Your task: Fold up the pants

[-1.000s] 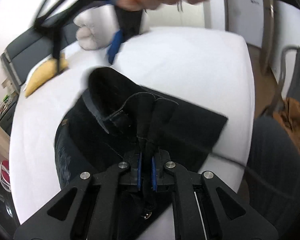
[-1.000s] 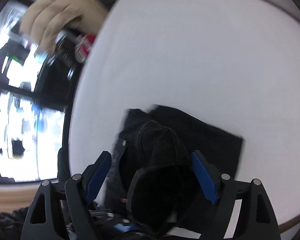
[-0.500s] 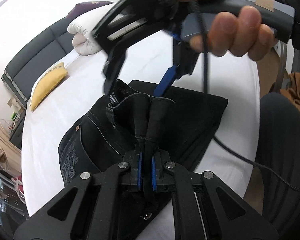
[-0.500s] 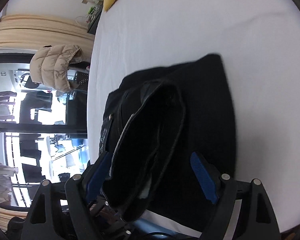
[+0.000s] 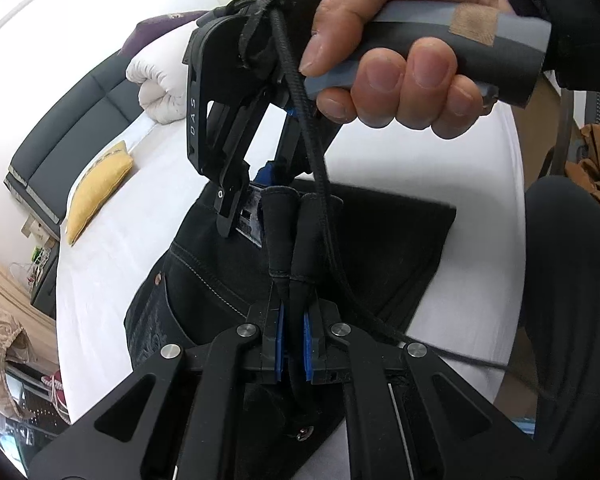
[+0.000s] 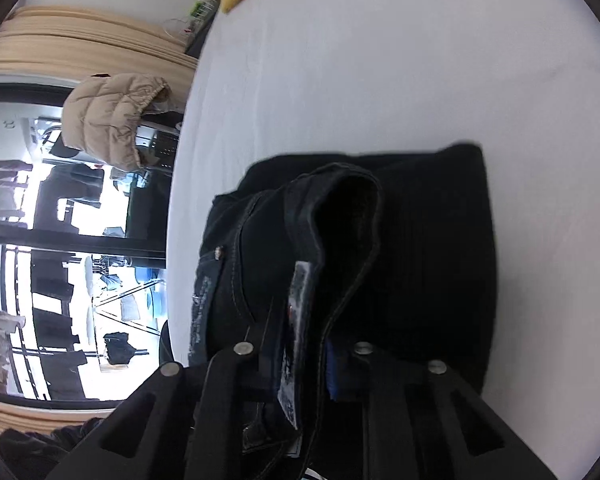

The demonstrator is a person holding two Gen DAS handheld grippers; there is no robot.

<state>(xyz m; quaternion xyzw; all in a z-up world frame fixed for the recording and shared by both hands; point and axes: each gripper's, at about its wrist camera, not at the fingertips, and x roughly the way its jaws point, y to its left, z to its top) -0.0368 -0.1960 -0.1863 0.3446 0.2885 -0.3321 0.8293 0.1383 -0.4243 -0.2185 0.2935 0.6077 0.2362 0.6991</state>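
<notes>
The left claw [image 5: 291, 350] is clamped tight on a bunched fold of the black pants [image 5: 220, 280]. The right claw [image 6: 300, 356] pinches their waistband. The pants lie folded near the bed's [image 5: 420, 168] front edge.

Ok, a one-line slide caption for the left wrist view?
Left gripper clamps black jeans at the waistband while the right gripper closes on it above a white bed.
</notes>
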